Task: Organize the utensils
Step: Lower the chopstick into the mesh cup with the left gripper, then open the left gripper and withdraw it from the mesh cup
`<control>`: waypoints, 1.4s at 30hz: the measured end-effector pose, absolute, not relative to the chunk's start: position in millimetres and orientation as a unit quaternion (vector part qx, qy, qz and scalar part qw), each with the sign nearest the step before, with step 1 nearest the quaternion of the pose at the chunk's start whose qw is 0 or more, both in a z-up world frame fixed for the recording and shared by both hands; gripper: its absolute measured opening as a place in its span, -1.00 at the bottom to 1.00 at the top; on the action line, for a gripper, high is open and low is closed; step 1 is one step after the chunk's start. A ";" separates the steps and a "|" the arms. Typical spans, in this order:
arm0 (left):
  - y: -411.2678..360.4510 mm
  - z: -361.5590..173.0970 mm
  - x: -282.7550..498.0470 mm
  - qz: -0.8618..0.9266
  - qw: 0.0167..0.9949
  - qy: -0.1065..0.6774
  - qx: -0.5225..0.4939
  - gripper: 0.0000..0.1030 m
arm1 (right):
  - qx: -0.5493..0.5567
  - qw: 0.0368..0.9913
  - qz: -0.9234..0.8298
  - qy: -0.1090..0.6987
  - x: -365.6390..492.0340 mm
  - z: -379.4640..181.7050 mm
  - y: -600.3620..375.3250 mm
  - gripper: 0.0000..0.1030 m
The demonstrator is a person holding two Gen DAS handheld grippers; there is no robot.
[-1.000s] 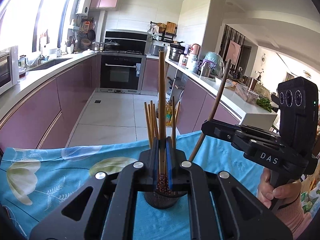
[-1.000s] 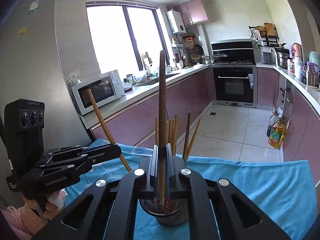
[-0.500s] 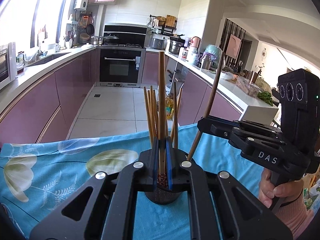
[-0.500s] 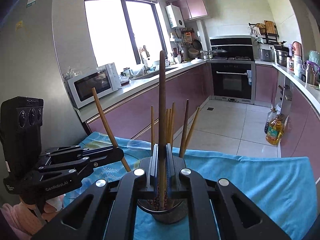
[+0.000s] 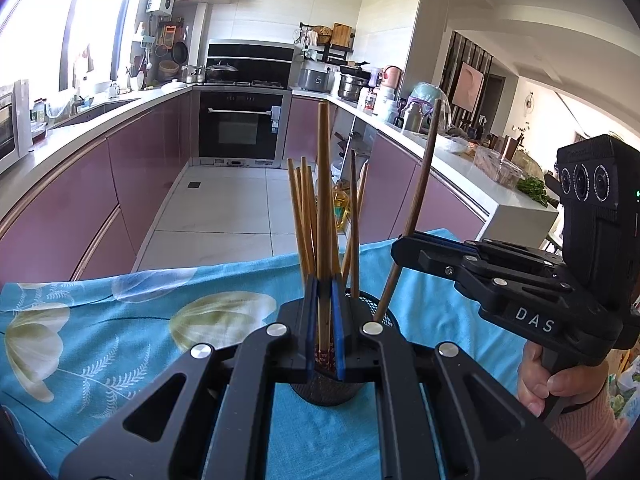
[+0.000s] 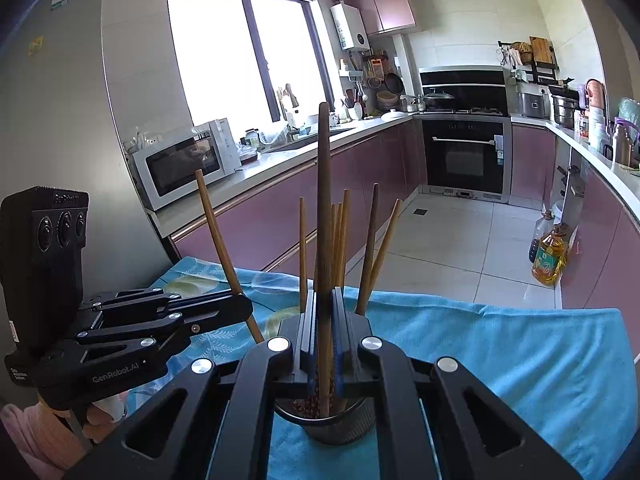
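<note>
Clamping one chopstick (image 5: 323, 208) each, both tools over holder (image 6: 344, 424)

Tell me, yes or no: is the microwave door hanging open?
No, the microwave on the counter by the window has its door shut flush.

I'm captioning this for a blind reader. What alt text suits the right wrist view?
The right tool clamps a dark chopstick upright over a round holder of chopsticks on a blue cloth. The left tool holds a lighter chopstick beside it.
</note>
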State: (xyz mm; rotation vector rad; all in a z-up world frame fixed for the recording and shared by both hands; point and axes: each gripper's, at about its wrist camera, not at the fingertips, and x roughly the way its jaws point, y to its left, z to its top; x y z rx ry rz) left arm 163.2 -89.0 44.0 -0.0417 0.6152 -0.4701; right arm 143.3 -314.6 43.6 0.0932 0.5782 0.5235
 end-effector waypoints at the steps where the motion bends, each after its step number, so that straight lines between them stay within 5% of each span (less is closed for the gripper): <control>1: -89.2 43.0 164.4 -0.229 0.926 0.301 -0.020 -0.85 | 0.045 0.923 0.255 0.283 143.8 42.1 -314.6 -0.89; 42: -103.5 31.1 189.7 -0.224 0.920 0.320 -0.005 -0.85 | 0.049 0.916 0.257 0.304 159.1 27.7 -309.0 -0.89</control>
